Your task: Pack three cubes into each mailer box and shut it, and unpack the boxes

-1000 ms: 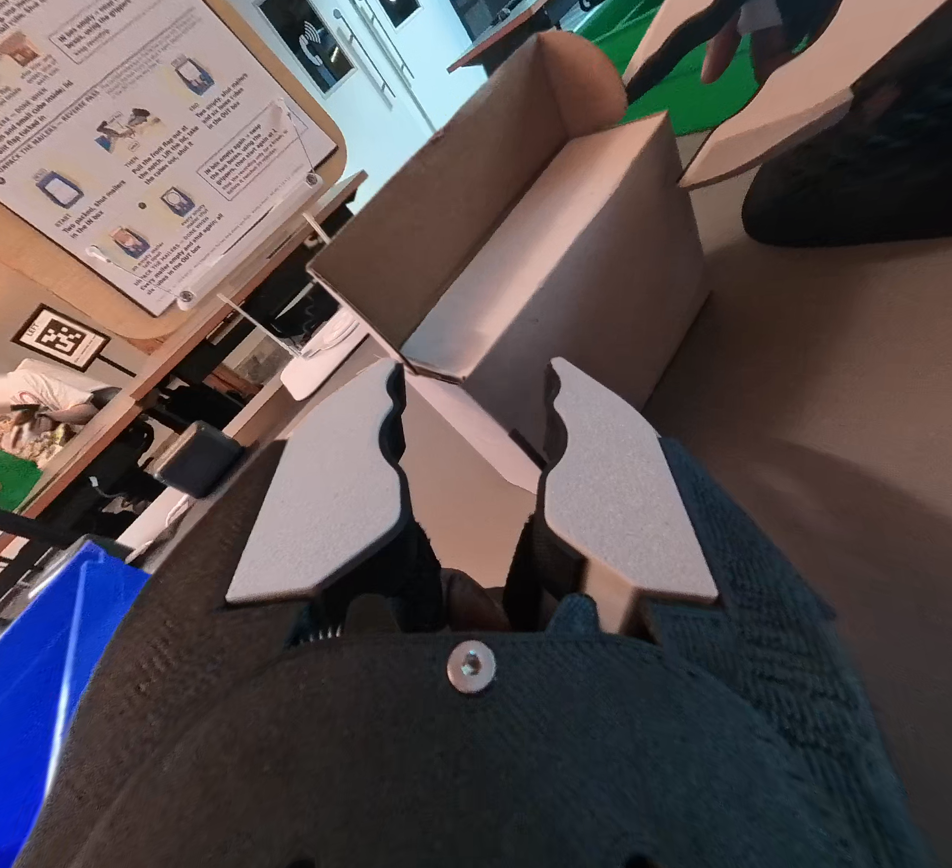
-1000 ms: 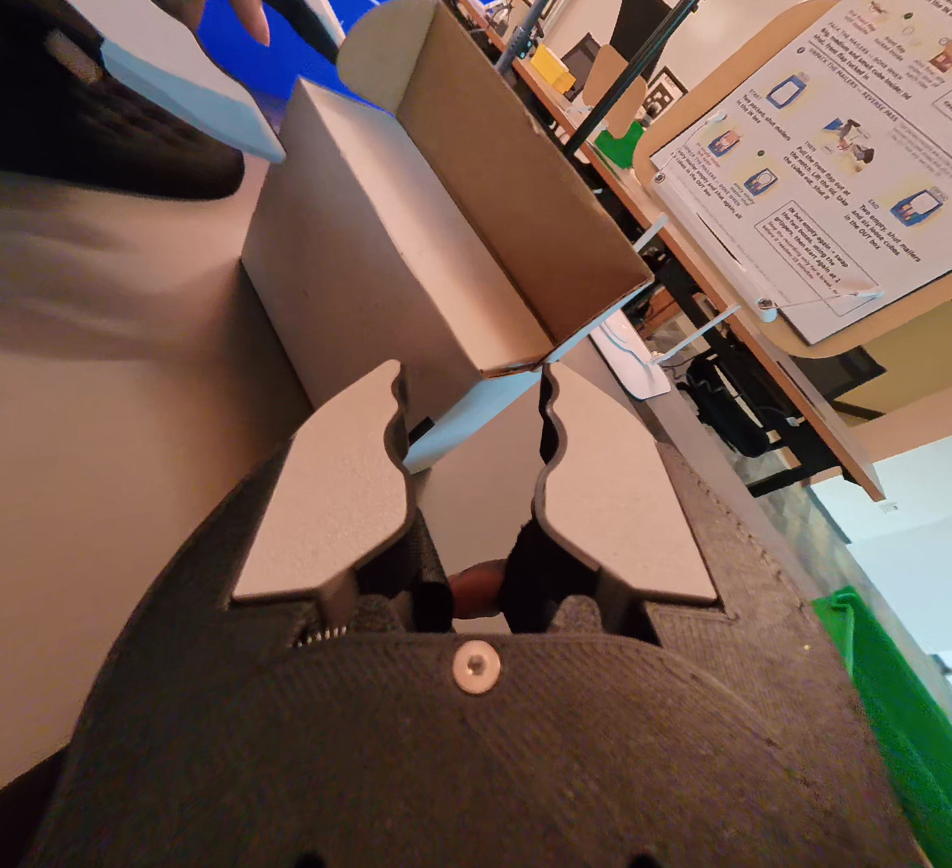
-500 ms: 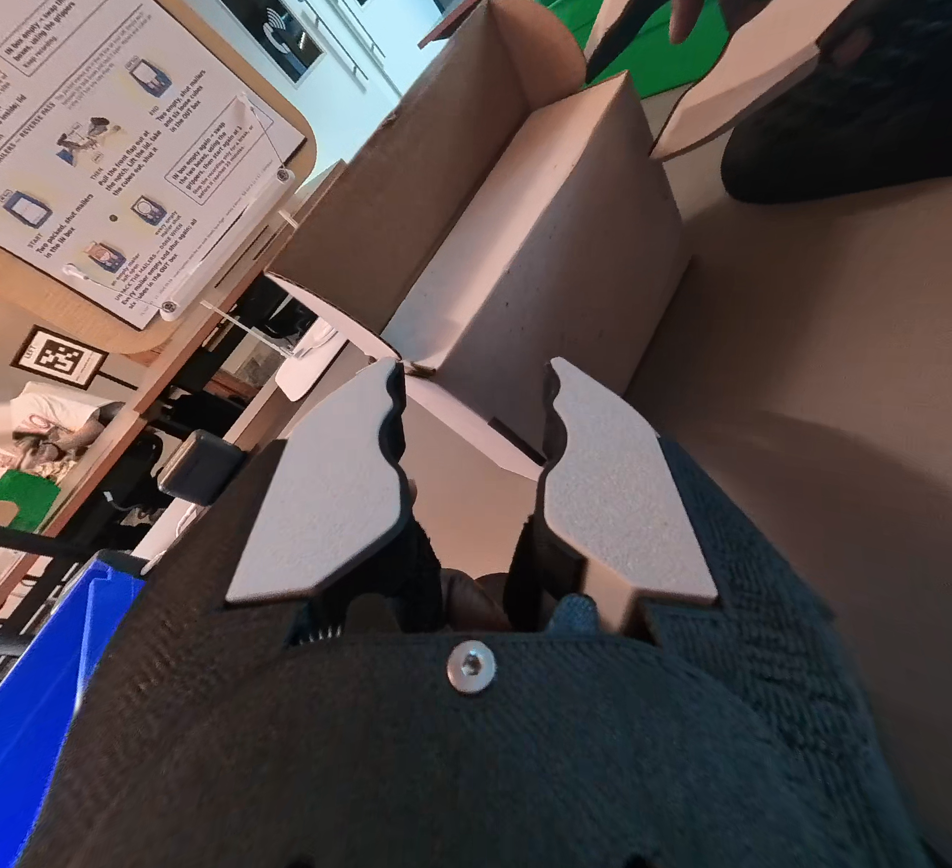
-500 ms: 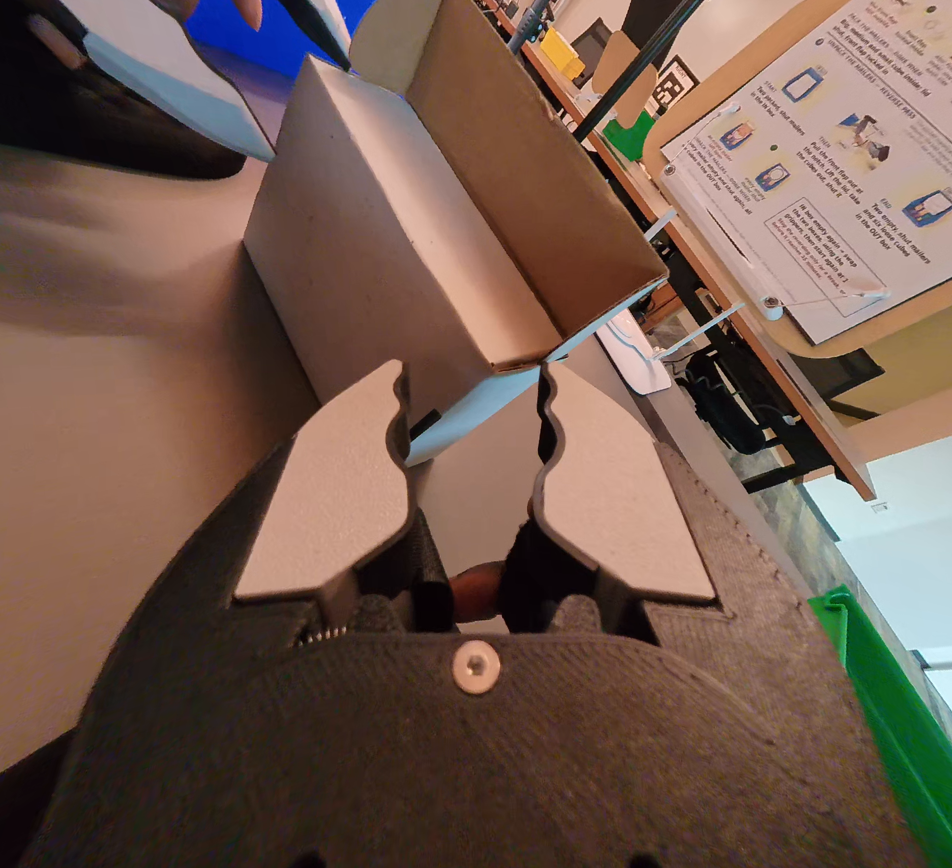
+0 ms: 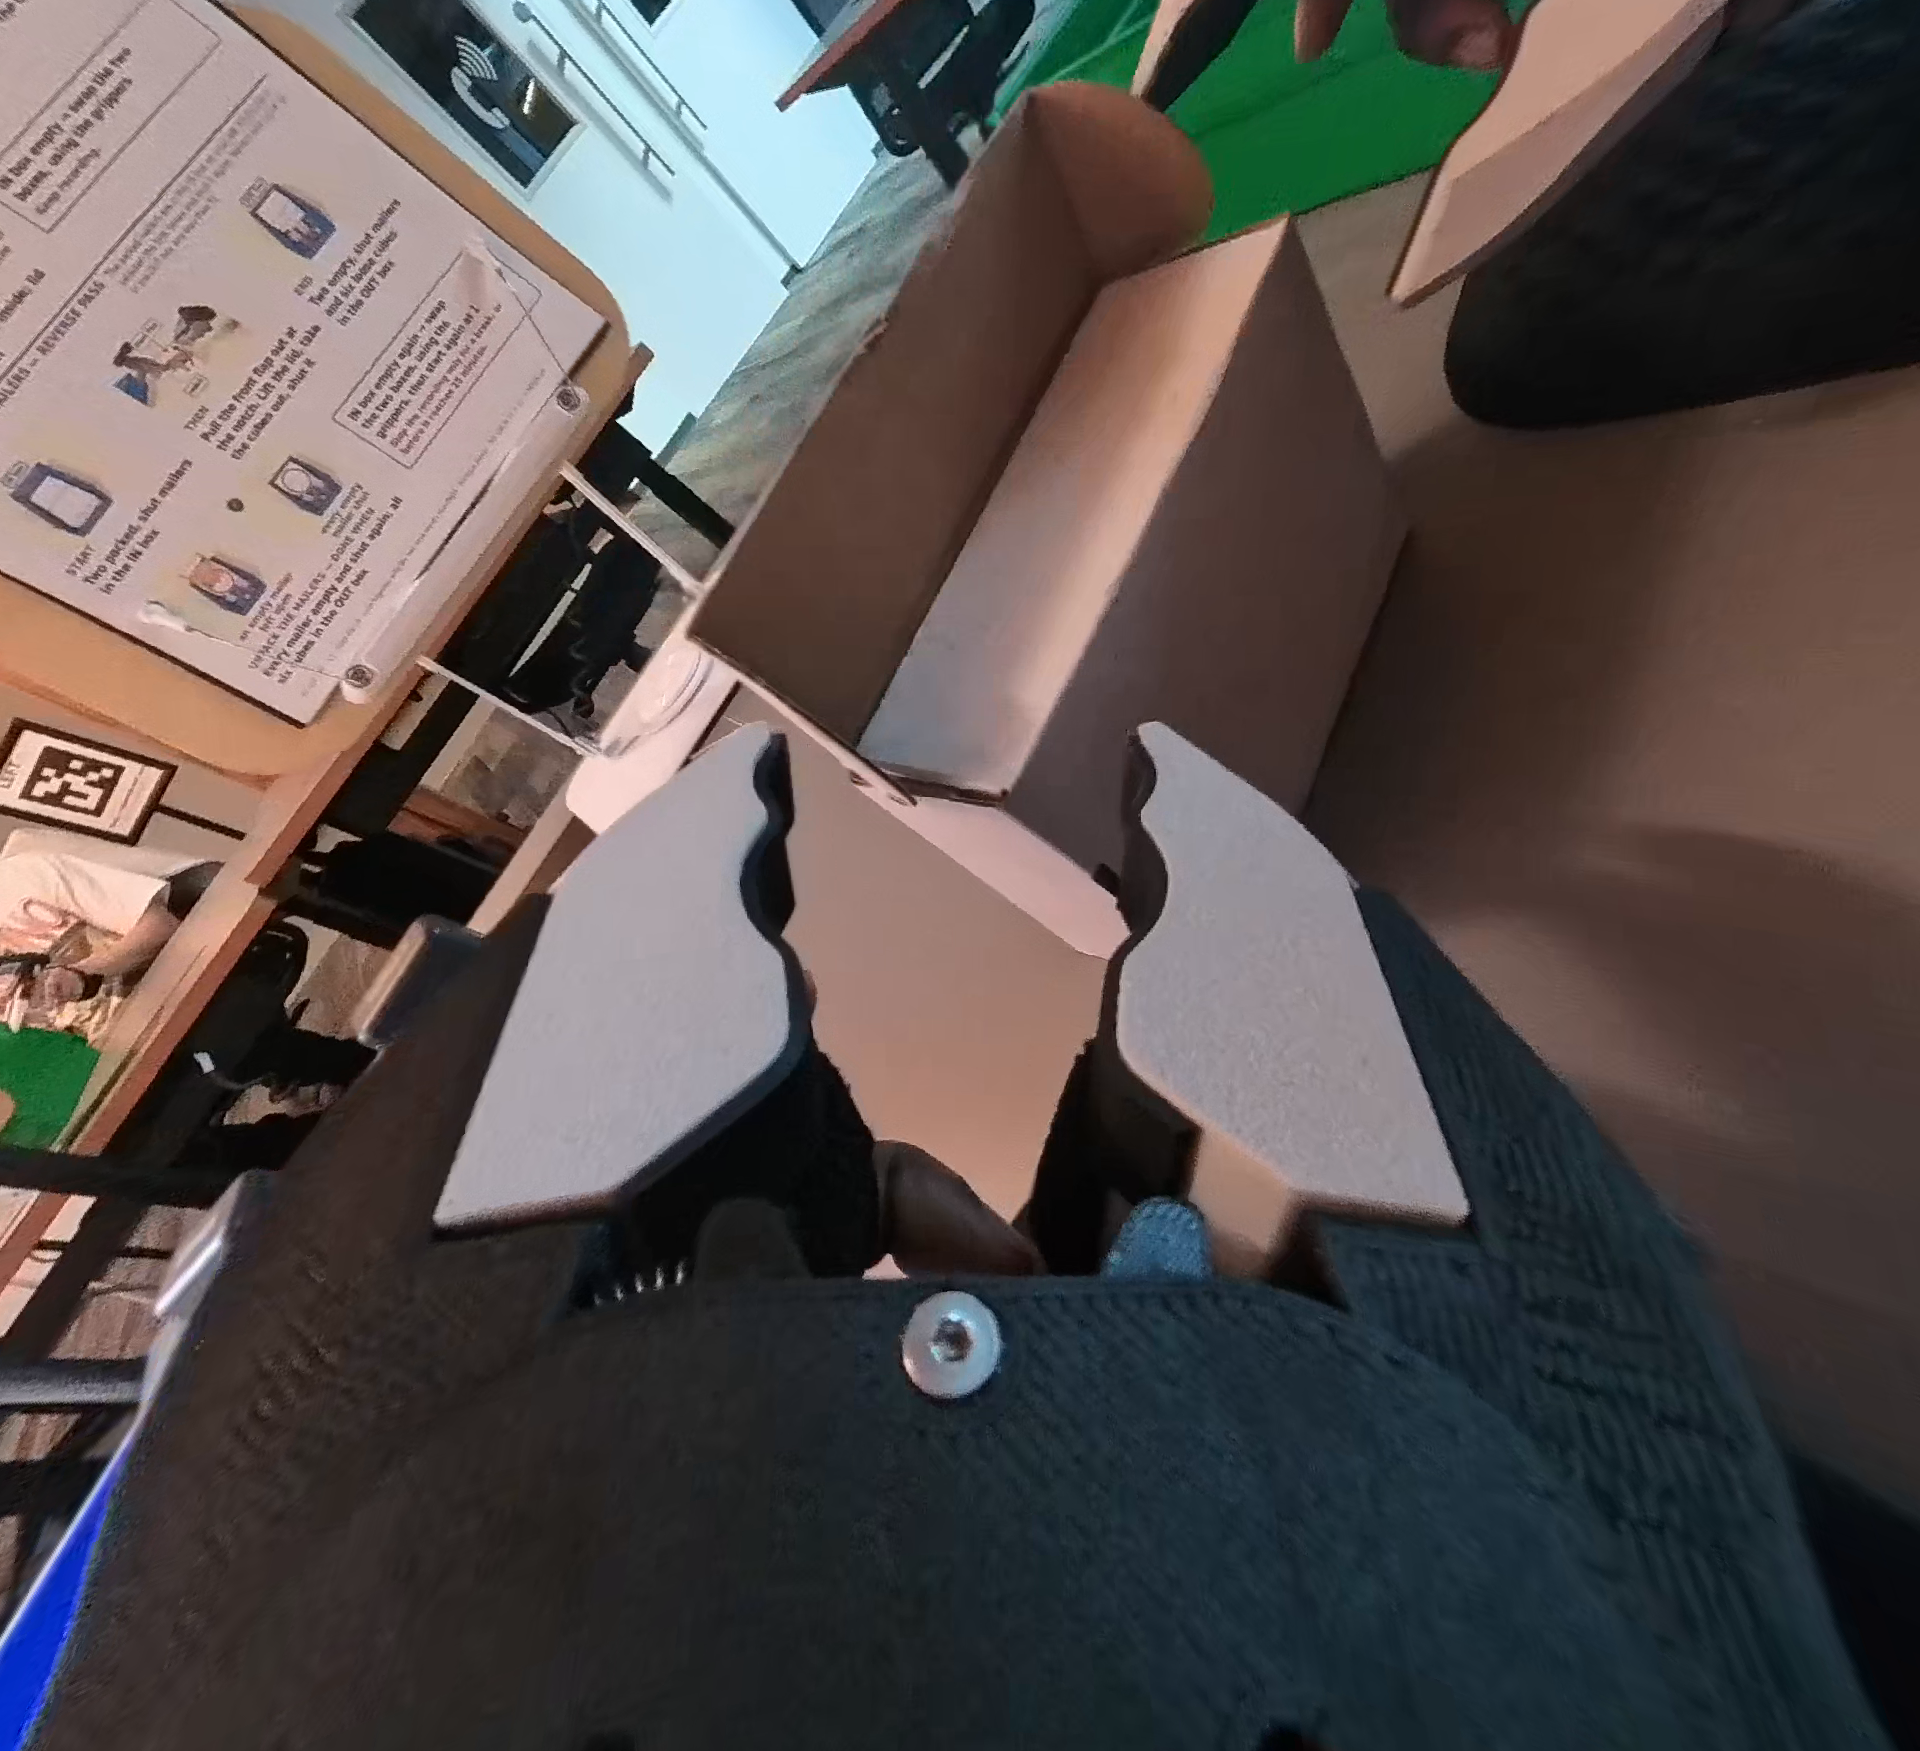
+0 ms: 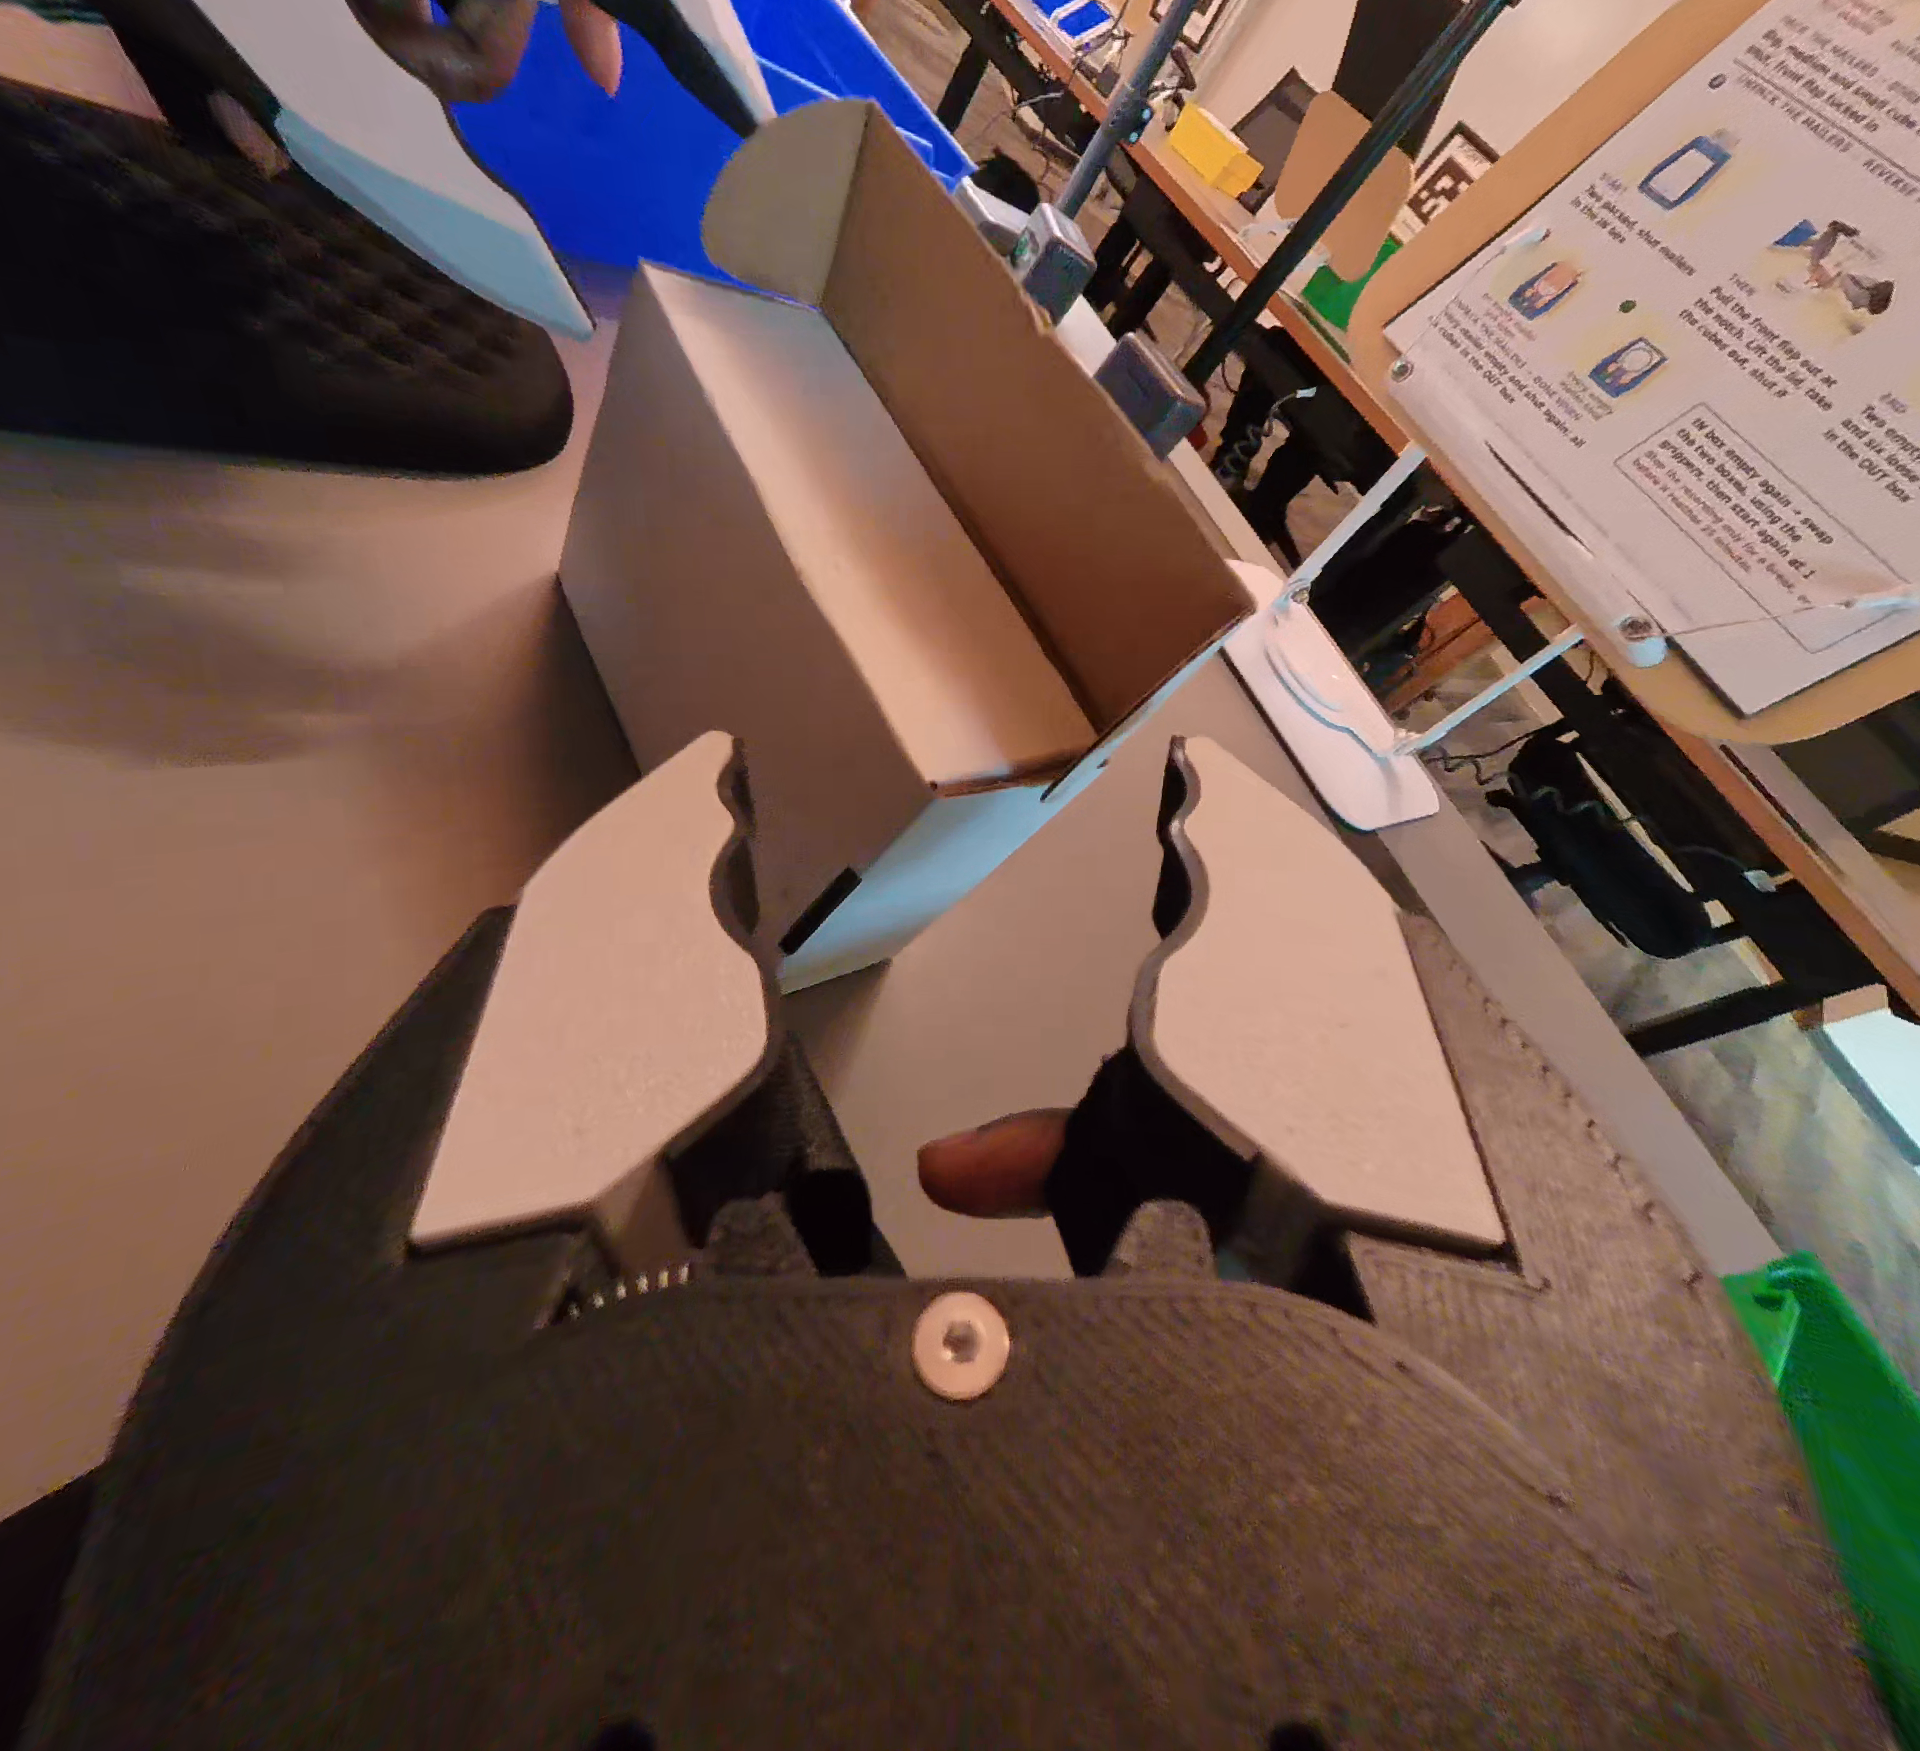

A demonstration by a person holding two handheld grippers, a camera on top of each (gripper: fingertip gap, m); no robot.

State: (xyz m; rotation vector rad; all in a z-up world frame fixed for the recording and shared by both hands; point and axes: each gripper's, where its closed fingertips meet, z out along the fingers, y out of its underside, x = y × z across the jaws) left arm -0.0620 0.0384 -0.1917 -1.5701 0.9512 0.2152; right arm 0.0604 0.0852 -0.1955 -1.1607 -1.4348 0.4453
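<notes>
**Both grippers open at the ends of an open box**

The box (image 5: 1132,506) sits mid-frame in the left wrist view, lid flap raised toward the upper left. The left gripper (image 5: 956,766) stands low centre, its jaws apart and holding nothing, a white flap (image 5: 997,854) between them. In the right wrist view the right gripper (image 6: 956,766) likewise gapes empty at the box's other end. A poster (image 6: 1704,413) fills the upper right. The table (image 5: 1621,662) carries the box.
</notes>
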